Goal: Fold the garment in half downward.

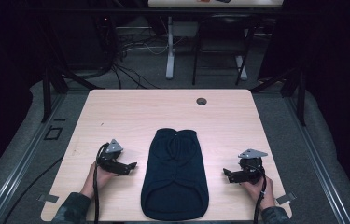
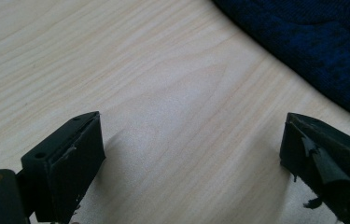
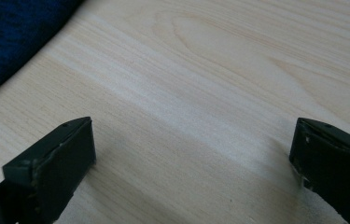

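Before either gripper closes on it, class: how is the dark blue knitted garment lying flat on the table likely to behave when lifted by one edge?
The dark blue garment is probably floppy: it lies flat on the table, following the surface. Lifted by one edge, it would likely droop and unfold rather than hold its shape. Its knit texture suggests a fair grip, not slippery. It should not roll or tip, and pushing would likely bunch it.

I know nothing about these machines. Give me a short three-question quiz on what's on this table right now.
1. True or false: the dark blue garment lies flat between the left tool and the right tool.
2. Which tool grips the garment? A) left B) right C) neither
3. Fill in: near the wooden table's far edge sits a small round ____.

Key: 1 true. 2 C; both tools are open over bare wood, apart from the cloth. 3 hole.
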{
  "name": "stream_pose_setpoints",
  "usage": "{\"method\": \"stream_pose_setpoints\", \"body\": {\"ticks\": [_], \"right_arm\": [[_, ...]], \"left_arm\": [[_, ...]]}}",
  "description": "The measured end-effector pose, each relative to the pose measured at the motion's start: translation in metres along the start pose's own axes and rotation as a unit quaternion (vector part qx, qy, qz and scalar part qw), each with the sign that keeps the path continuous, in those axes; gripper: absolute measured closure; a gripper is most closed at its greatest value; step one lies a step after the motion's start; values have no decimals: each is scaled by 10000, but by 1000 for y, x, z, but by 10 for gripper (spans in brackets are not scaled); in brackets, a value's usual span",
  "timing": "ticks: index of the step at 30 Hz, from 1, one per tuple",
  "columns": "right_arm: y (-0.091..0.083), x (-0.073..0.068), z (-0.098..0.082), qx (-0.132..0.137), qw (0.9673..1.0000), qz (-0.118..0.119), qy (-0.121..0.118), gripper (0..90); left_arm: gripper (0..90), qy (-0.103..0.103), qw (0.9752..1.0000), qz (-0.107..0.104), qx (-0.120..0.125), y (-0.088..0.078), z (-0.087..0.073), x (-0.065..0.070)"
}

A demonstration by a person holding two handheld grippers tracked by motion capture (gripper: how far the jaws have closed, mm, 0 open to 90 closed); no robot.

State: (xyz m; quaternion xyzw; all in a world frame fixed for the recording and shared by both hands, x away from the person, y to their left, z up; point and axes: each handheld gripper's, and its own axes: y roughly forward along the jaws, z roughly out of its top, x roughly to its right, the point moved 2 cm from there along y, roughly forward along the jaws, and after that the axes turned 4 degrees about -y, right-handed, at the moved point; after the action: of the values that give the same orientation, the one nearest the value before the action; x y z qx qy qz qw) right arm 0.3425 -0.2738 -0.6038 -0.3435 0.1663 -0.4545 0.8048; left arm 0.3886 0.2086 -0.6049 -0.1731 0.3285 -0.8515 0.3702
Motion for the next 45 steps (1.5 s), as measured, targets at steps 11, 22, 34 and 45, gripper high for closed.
{"method": "stream_pose_setpoints", "body": {"ticks": [11,22,34,45], "right_arm": [[-1,0,0,-35,10000,-43,39,0],[-1,0,3,-219,9997,73,-39,0],[-8,-4,29,-175,9980,600,79,0],[16,-27,67,-123,9953,951,-100,0]], "left_arm": [[61,-25,10000,41,-4,0,0,1],[2,-160,9996,210,-103,5,4,0],[3,-322,9994,85,132,3,30,4],[3,-389,9991,-181,69,28,60,15]]}}
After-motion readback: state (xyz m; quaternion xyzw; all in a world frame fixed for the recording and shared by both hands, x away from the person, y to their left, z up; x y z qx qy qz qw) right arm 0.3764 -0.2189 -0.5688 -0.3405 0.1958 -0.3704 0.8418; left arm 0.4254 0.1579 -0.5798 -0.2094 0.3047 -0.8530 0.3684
